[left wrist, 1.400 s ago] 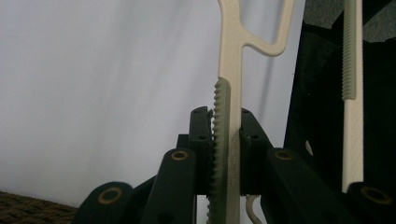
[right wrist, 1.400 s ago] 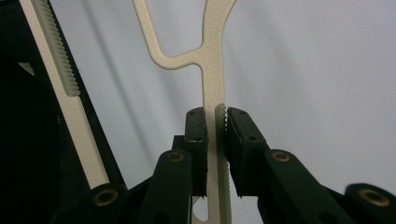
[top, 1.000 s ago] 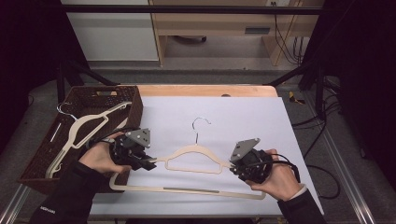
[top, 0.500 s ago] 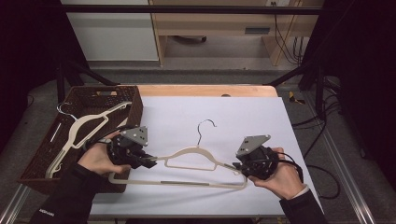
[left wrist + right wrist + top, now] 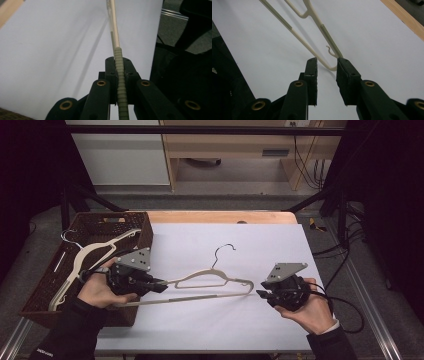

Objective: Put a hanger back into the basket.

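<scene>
Now left gripper (image 5: pixel 159 287) clamps hanger (image 5: pixel 210 279) end, raised; right gripper (image 5: pixel 261 294) jaws apart off its right tip; basket (image 5: pixel 90 222) far left.

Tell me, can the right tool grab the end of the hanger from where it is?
Probably yes. The right tool is open, and the hanger has its curved end right between the tips, with bare white table around it. The left tool already grips the other end.
</scene>
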`<move>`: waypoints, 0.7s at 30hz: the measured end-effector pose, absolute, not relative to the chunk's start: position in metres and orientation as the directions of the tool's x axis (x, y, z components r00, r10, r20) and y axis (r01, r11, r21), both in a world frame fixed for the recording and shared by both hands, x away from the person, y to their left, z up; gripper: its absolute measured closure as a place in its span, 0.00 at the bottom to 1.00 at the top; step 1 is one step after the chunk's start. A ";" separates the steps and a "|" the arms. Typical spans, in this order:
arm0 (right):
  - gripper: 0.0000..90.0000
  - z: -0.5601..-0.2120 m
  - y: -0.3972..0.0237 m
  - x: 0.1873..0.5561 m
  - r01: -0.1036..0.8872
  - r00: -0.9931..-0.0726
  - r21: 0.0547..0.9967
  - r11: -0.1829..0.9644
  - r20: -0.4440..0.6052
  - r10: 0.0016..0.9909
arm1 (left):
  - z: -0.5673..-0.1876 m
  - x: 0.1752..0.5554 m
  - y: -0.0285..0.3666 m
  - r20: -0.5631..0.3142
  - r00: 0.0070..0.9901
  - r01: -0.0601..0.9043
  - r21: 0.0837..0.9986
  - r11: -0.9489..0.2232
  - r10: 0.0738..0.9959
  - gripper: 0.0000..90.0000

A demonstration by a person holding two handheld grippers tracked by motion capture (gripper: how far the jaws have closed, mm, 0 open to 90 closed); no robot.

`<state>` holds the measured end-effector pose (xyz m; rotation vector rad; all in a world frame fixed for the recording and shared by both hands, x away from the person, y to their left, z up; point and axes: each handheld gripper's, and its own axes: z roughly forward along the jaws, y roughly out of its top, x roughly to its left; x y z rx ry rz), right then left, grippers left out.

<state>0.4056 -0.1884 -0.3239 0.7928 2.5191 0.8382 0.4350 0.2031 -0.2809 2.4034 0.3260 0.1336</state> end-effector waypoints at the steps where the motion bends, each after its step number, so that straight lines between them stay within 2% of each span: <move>1: 0.79 -0.325 -0.190 0.406 0.395 -0.771 0.637 0.662 -0.162 0.616 | -0.279 0.434 0.204 0.017 0.961 0.194 0.671 -0.715 0.277 0.95; 14: 0.79 -0.328 -0.208 0.405 0.421 -0.745 0.658 0.624 -0.142 0.652 | -0.263 0.436 0.218 0.036 0.932 0.220 0.733 -0.644 0.360 0.95; 21: 0.78 -0.332 -0.216 0.405 0.433 -0.731 0.672 0.600 -0.128 0.671 | -0.255 0.436 0.240 0.033 0.909 0.238 0.778 -0.582 0.415 0.95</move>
